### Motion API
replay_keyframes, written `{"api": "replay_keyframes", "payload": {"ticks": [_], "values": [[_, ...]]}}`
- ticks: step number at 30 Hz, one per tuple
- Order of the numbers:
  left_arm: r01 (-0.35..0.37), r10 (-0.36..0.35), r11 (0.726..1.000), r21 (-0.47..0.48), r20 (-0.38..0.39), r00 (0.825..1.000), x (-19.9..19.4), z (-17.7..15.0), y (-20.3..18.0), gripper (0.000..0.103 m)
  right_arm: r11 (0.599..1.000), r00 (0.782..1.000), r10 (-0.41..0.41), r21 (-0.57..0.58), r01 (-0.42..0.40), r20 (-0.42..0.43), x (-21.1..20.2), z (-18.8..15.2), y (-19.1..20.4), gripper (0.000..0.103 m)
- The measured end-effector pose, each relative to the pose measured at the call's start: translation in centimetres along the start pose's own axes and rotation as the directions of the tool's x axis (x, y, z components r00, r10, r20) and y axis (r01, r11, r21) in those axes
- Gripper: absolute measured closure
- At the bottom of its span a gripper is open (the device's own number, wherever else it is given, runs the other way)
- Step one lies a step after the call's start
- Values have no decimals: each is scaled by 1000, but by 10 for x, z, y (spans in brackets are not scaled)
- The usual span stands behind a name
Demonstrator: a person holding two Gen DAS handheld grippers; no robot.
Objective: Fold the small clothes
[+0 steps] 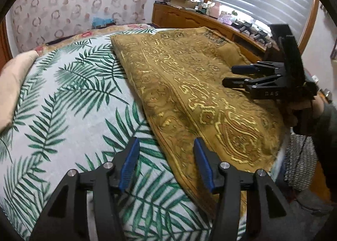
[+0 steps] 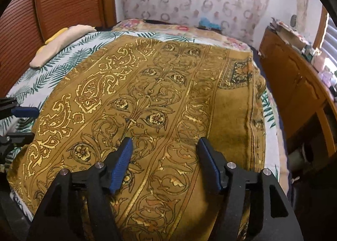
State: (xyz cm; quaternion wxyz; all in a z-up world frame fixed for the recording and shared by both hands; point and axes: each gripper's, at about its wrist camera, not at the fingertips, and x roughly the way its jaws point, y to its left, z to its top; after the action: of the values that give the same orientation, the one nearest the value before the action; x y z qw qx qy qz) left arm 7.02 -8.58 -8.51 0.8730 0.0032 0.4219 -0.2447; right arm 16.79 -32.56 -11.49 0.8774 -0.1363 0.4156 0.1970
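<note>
A mustard-gold cloth with paisley and floral print [image 1: 189,85] lies spread flat on the bed; it fills most of the right wrist view [image 2: 158,104]. My left gripper [image 1: 166,144] is open and empty, hovering over the cloth's near left edge. My right gripper [image 2: 166,144] is open and empty, just above the cloth's near part. The right gripper also shows in the left wrist view [image 1: 228,75], over the cloth's right side. The left gripper's fingers [image 2: 23,111] show at the left edge of the right wrist view.
The bed has a white sheet with green palm leaves [image 1: 69,97]. A beige pillow [image 2: 56,42] lies at the far left by a wooden headboard [image 2: 52,2]. A wooden cabinet with clutter [image 2: 294,68] stands along the right side under a window.
</note>
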Motion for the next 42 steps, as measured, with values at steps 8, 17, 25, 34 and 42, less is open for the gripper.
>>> {"api": "replay_keyframes", "payload": {"ticks": [8,17,25,34,42], "values": [[53,-52,999,13,-7,999,-15,-18,-12,56,1000,1000,-16,6,16,12,-28,-16,4,45],[71,-70,995,64,-16,997,-20,-29,-29,74,999,999,18,27,-18,33,-67,-43,10,46],[119,-121,990,72,30,992,-33,-15,-35,103,995,995,96,17,-97,24,-72,-57,28,38],[96,-117,988,118,188,975,-62,52,-46,103,993,990,121,-14,-120,69,-96,-60,41,36],[58,-72,995,81,175,982,-27,78,-35,103,993,987,120,-32,-117,108,-119,-59,47,36]]}}
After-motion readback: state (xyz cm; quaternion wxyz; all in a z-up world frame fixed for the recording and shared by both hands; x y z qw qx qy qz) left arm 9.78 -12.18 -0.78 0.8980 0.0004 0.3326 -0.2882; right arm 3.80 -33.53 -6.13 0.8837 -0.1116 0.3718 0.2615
